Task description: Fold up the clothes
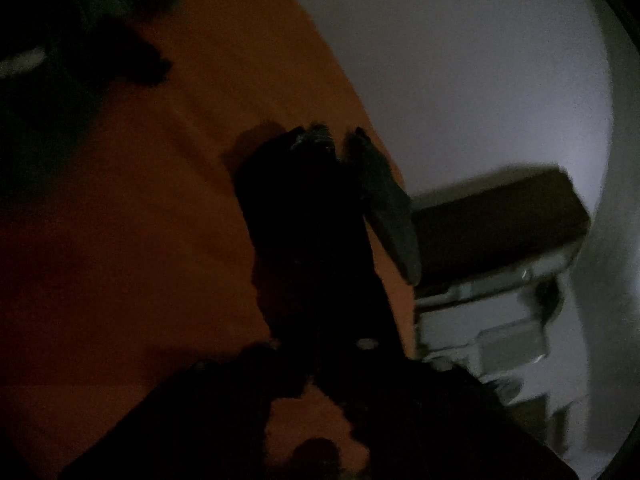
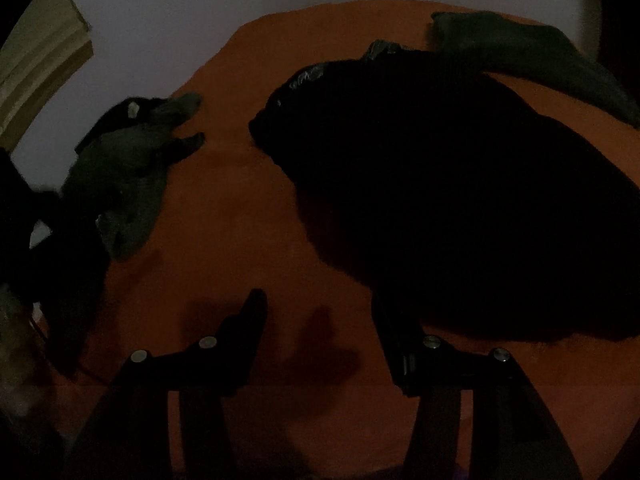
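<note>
The scene is very dark. In the right wrist view a large black garment (image 2: 460, 200) lies spread on the orange surface (image 2: 224, 208). My right gripper (image 2: 320, 300) is open above the surface, and its right finger (image 2: 390, 320) is at the garment's near edge. In the left wrist view my left gripper (image 1: 332, 136) is shut on a bunch of black cloth (image 1: 304, 216) that covers its left finger and hangs down. Its right finger (image 1: 384, 200) shows grey beside the cloth.
A pile of grey and black clothes (image 2: 120, 168) lies at the left. A grey-green garment (image 2: 540, 60) lies at the far right. A brown-topped piece of furniture (image 1: 500, 216) stands off the surface's edge by the white wall (image 1: 460, 60).
</note>
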Available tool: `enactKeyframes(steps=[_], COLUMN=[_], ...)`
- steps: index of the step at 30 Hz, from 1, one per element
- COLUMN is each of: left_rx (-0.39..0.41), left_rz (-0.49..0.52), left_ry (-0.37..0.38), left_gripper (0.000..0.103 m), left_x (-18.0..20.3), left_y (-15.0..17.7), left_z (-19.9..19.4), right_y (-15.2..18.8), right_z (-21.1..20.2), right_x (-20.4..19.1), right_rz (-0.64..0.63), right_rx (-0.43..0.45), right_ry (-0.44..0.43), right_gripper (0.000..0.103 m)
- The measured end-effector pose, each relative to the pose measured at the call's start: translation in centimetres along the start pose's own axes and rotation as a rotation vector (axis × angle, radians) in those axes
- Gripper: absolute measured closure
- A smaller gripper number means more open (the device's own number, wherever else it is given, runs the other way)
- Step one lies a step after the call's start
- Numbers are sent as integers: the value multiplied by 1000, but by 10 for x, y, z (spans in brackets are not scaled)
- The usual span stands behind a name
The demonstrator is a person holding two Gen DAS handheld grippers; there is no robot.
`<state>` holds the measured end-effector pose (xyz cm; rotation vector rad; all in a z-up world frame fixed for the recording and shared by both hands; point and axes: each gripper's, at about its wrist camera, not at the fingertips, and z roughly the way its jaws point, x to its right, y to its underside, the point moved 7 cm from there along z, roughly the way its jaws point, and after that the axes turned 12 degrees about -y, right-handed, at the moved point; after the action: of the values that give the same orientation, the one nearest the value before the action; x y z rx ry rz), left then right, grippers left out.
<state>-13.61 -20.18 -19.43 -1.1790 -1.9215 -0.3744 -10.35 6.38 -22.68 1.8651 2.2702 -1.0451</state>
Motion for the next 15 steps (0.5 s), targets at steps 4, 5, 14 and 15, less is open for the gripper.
enactKeyframes(steps=[4, 5, 14, 15], left_rx=[-25, -31, 44, 50], left_rz=[-121, -150, -135, -127], left_ry=[113, 141, 74, 56], left_gripper=[15, 15, 14, 15], left_x=[-6, -8, -13, -16], left_y=[-2, -3, -2, 0], left_z=[-1, -1, -11, -14], right_y=[1, 1, -3, -3], right_z=[2, 1, 0, 0], right_x=[5, 7, 20, 21], right_rz=[9, 12, -1, -3], right_rx=[-5, -2, 18, 20], right_ry=[-1, -2, 51, 58], right_gripper=[50, 50, 50, 49])
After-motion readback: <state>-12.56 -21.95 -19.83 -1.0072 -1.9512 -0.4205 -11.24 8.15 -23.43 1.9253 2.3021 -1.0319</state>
